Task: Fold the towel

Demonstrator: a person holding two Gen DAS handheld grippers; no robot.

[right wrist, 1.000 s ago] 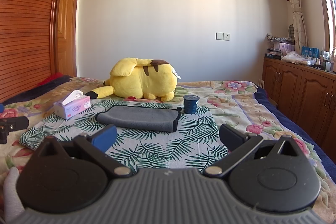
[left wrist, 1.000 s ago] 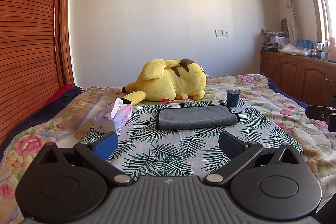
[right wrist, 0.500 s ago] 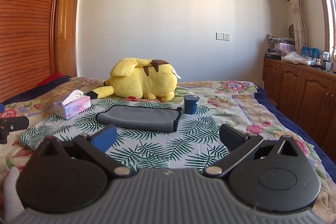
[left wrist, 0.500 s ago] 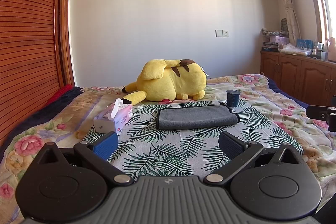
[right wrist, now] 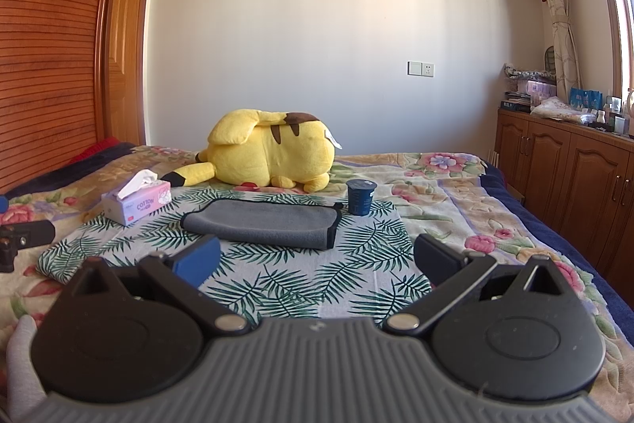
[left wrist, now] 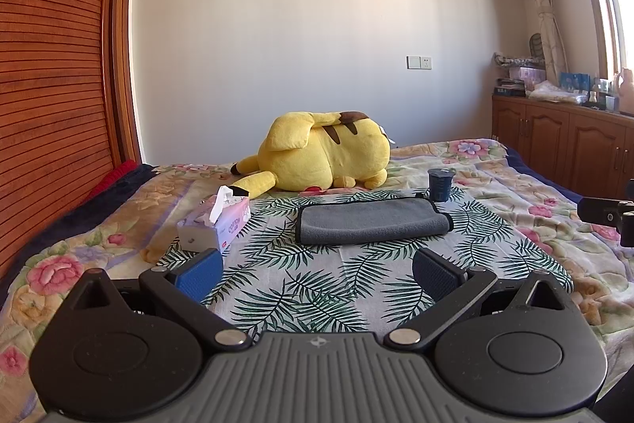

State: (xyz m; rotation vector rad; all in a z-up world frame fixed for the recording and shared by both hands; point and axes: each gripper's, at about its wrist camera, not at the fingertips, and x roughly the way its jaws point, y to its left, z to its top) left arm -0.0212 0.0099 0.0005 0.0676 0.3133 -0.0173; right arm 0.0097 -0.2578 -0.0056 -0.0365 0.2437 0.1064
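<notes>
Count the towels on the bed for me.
1: a grey towel lies already folded on the palm-print cloth, between tissue box and dark cup. None other visible.

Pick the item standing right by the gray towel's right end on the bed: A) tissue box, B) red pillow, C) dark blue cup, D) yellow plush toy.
C: the dark blue cup stands upright by the right end of the gray towel, while the tissue box lies off its left end and the yellow plush toy lies behind it.
</notes>
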